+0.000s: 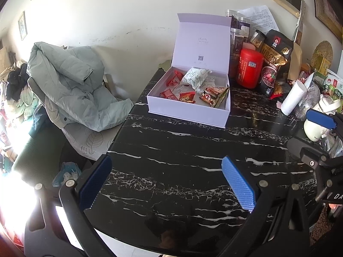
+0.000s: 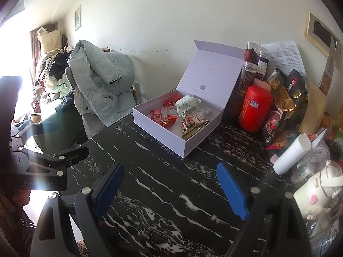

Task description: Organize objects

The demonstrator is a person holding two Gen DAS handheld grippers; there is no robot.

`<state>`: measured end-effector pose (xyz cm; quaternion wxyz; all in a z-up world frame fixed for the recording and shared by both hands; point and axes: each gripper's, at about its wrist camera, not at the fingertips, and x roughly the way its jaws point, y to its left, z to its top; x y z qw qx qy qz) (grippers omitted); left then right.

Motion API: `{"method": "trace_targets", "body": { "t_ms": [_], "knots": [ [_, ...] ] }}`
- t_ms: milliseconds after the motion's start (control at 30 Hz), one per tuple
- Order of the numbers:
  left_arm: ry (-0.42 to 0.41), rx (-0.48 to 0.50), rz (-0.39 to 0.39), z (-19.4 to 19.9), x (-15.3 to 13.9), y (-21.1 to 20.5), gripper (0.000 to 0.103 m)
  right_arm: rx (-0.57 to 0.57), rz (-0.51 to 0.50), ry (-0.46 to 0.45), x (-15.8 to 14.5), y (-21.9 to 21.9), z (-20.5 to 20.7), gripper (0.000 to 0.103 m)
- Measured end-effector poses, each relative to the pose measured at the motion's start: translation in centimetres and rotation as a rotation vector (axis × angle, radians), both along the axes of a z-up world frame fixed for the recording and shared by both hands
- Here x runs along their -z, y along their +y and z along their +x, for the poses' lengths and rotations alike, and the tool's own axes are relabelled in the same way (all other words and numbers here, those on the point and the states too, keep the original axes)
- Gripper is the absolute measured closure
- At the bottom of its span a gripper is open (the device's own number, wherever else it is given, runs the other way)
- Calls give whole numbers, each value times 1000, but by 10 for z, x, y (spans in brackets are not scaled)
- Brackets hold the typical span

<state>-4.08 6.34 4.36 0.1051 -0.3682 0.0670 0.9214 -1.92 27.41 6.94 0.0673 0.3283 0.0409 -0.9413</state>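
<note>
One white box is seen lying with lid raised on the black worktop; several snack packets lie inside. Both tools, left tool and right tool, are spread, nothing held.

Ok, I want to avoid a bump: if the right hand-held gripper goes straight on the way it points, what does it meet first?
Probably the bare black marble table. The right hand-held gripper stands open and angled down at it, short of the open white box. Depth is uncertain.
</note>
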Motion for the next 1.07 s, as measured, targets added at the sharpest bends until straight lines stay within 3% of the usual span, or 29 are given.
{"method": "trace_targets", "body": {
  "t_ms": [933,1067],
  "knots": [
    [-62,31,20,-11,15,9,0,12,-13,-47,17,8,-17,14],
    [-51,20,-10,-13,18,13,0,20,-11,-58,21,10,-20,14]
  ]
}}
